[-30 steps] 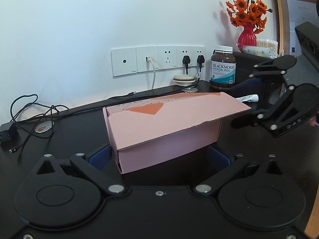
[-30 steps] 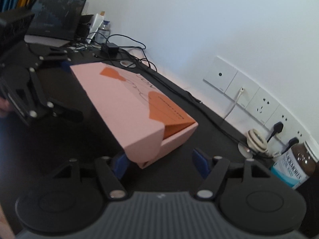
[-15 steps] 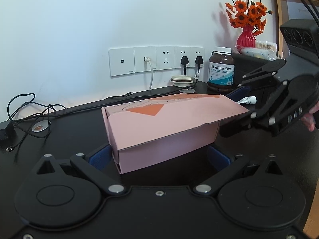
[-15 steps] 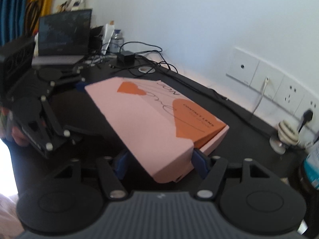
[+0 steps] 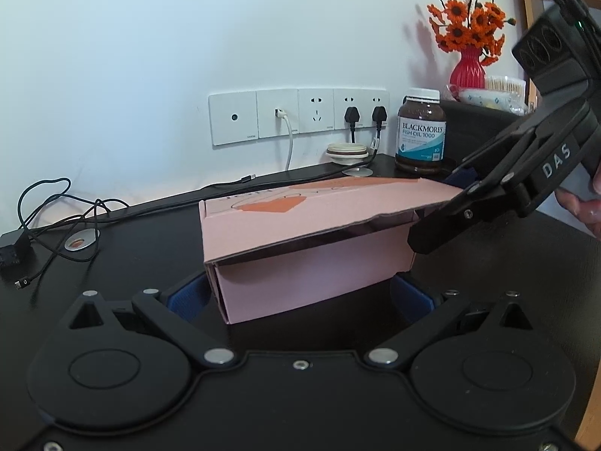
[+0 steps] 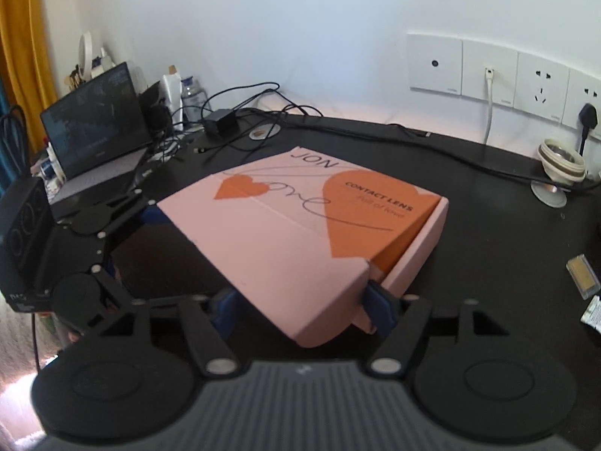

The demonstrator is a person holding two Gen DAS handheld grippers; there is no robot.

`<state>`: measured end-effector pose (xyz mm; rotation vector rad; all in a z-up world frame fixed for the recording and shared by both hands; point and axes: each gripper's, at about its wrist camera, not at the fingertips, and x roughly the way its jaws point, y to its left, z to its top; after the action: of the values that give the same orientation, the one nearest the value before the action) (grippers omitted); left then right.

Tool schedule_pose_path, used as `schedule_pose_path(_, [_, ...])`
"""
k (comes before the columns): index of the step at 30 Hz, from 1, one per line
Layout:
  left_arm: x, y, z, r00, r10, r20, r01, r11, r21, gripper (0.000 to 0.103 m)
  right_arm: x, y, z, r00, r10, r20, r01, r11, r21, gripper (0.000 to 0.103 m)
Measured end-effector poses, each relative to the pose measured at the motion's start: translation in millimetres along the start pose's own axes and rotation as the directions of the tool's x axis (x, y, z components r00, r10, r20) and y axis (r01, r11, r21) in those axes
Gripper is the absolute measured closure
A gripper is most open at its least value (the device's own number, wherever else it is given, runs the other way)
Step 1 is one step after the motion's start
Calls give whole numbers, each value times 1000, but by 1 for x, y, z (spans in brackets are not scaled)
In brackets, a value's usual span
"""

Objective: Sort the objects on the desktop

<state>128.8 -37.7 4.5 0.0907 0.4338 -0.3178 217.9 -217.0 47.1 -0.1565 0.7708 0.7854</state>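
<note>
A pink box [image 5: 311, 274] with orange hearts lies on the black desk [image 5: 112, 263]. My left gripper [image 5: 300, 297] has its blue pads against both sides of the box's near end. In the right wrist view that left gripper [image 6: 131, 240] sits at the far left corner of the pink box [image 6: 300, 233]. The hinged lid [image 5: 319, 210] is tilted up at its right end, with a dark gap under it. My right gripper [image 6: 302, 308] holds the lid's folded end between its blue pads, and its jaws are opening. From the left wrist view the right gripper [image 5: 447, 206] reaches in from the right.
A brown fish-oil bottle [image 5: 421, 131], a red vase of orange flowers [image 5: 467, 71] and wall sockets [image 5: 296, 116] stand at the back. Loose cables [image 5: 56, 206] trail left. A laptop [image 6: 94, 127] sits far left; a small amber piece [image 6: 582, 276] lies right. A hand [image 5: 586, 210] holds the right gripper.
The right gripper has rolled and come level around the lid's end. The lid's right end has risen off the box, leaving a gap. The left gripper has stayed put.
</note>
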Motion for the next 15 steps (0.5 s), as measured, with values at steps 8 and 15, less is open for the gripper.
schedule_pose_path(8, [4, 16, 2, 997, -63, -40, 60, 996, -72, 0, -17, 12, -4, 997, -74, -18, 71, 991, -115, 17])
schedule_pose_path(15, [4, 18, 6, 997, -64, -51, 59, 994, -95, 0, -41, -30, -13, 997, 45, 70, -52, 992, 112, 17])
